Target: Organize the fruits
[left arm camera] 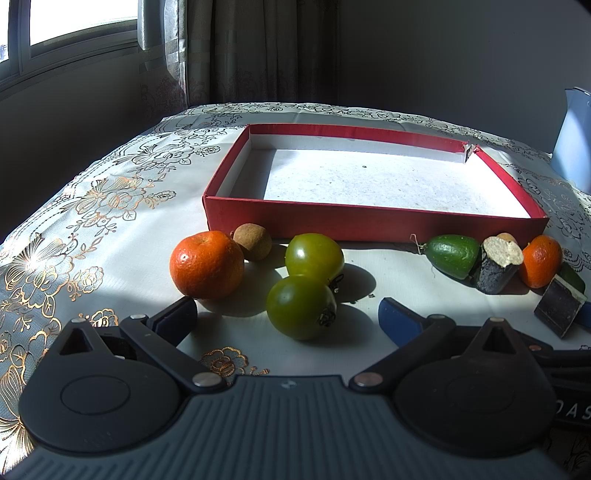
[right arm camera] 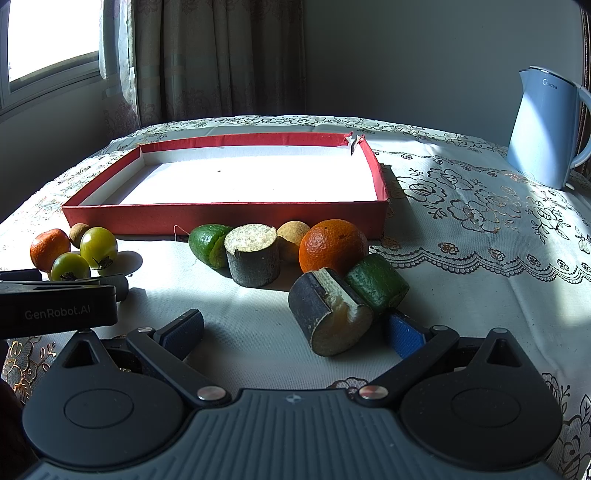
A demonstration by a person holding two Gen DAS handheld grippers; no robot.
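Behind orange [right arm camera: 332,245]: brown fruit [right arm camera: 292,236] half hidden; red tray [right arm camera: 221,218] empty.

Sunlit window [left arm camera: 77,22], patterned curtain [right arm camera: 207,55], grey wall [right arm camera: 406,55]

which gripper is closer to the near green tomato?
Left. The left gripper is open right at the near green tomato; the right gripper sits off to its right, by the cut pieces.

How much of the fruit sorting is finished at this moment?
Nothing looks done: the red box holds no fruit. Nothing is in hand; the left gripper and right gripper are both open. All is left: two oranges, green tomatoes, brown fruits and cut pieces lie on the tablecloth.
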